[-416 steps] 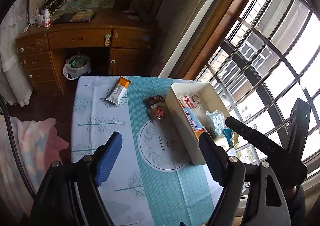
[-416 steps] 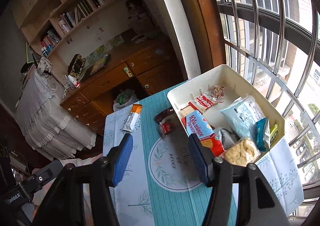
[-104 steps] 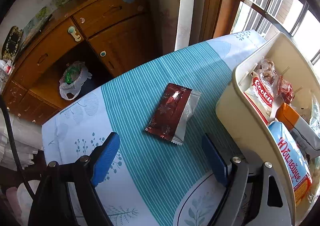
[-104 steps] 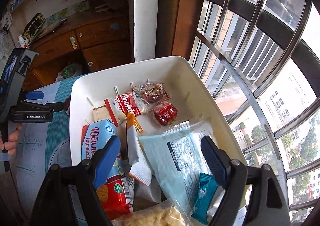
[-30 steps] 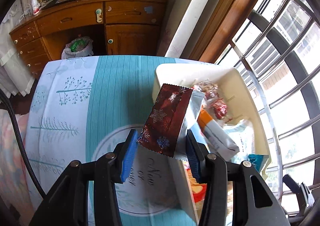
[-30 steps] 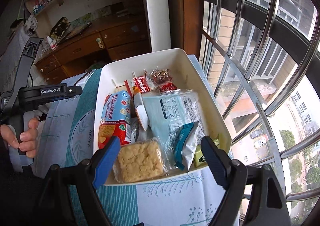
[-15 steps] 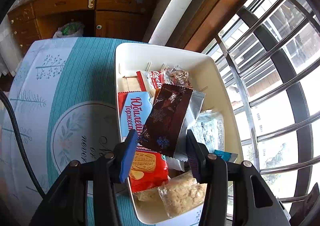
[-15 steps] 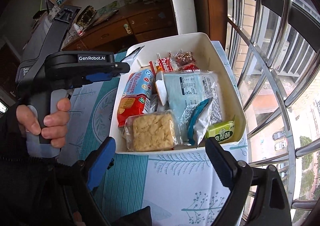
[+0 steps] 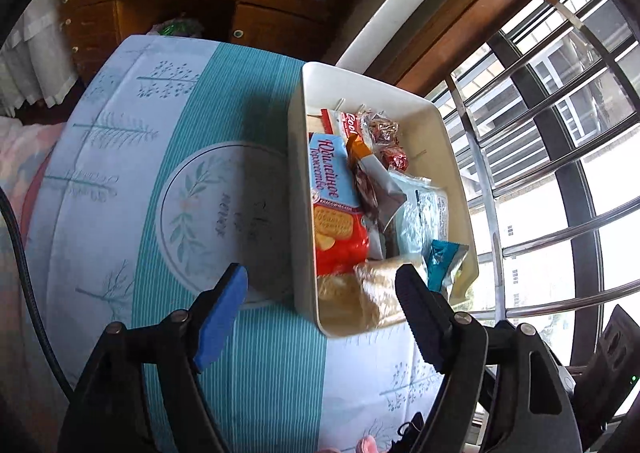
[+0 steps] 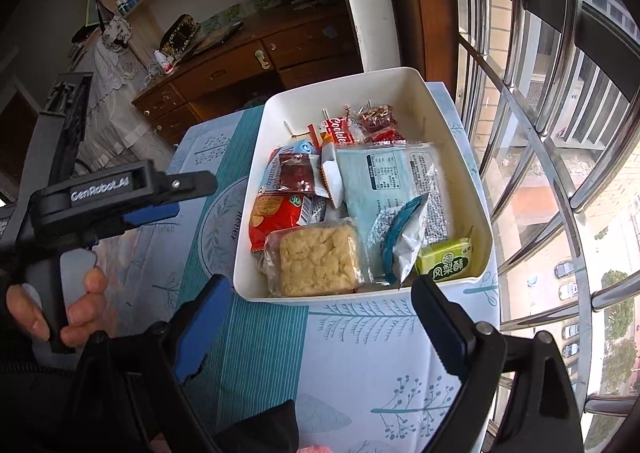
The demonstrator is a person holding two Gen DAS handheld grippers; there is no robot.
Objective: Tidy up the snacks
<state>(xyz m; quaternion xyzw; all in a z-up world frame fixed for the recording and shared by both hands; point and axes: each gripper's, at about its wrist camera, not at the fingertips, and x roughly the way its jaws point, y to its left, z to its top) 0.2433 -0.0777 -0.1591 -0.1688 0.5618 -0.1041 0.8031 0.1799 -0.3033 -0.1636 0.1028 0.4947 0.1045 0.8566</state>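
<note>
Right wrist view showed us the surface [image 10: 360,353] and white bin [image 10: 472,189] whole, with a green packet [image 10: 444,263] that the left view hid. Our dark red snack [image 10: 296,173] lay inside on the biscuits. Left gripper [image 9: 320,309] and right gripper [image 10: 320,317] fingers stood released.

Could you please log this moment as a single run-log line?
left gripper: open, empty | right gripper: open, empty | brown snack packet: lying in white bin | tablecloth: no loose snacks visible
</note>
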